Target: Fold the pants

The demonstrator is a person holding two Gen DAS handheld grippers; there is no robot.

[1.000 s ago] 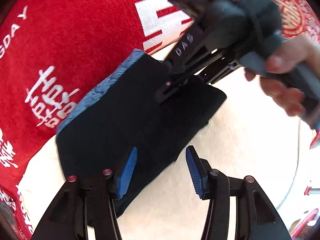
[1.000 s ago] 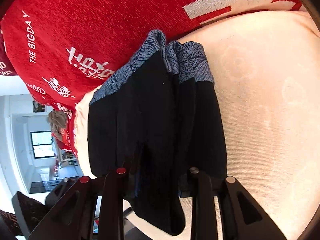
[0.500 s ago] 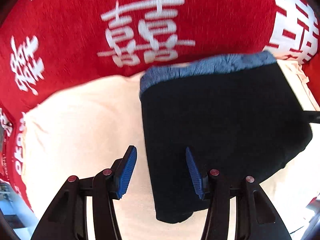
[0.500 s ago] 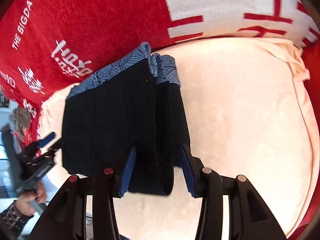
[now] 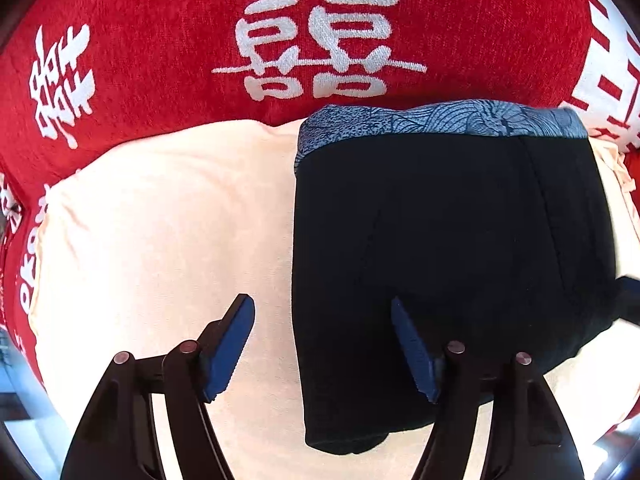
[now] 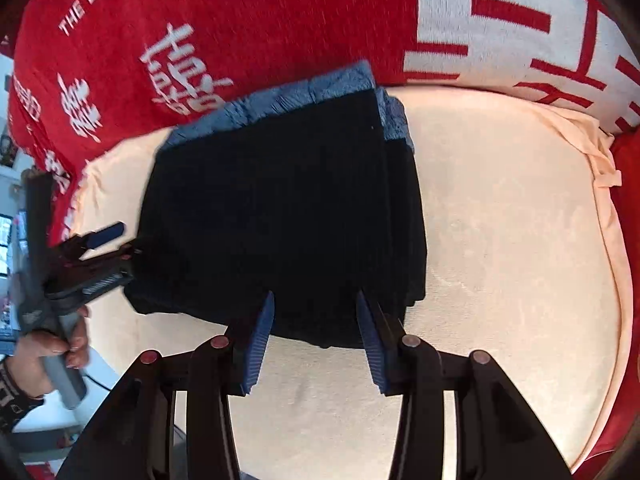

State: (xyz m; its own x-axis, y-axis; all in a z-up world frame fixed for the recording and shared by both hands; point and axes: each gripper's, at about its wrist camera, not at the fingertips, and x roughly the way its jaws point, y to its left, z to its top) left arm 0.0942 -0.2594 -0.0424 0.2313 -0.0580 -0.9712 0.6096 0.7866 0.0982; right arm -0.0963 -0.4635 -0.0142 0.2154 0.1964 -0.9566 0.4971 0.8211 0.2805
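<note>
Cream cushion (image 5: 160, 220), red throw behind: folded black pants (image 5: 440, 240) lie on it. Soft, light, floppy; I'd pinch the stacked near edge. Left gripper (image 5: 322, 350) just widened, right gripper (image 6: 316, 340) narrower; both empty.

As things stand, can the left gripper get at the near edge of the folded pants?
Probably yes: the left gripper, jaws just opened and empty, hovers over the near corner of the folded pants, with nothing between.
</note>
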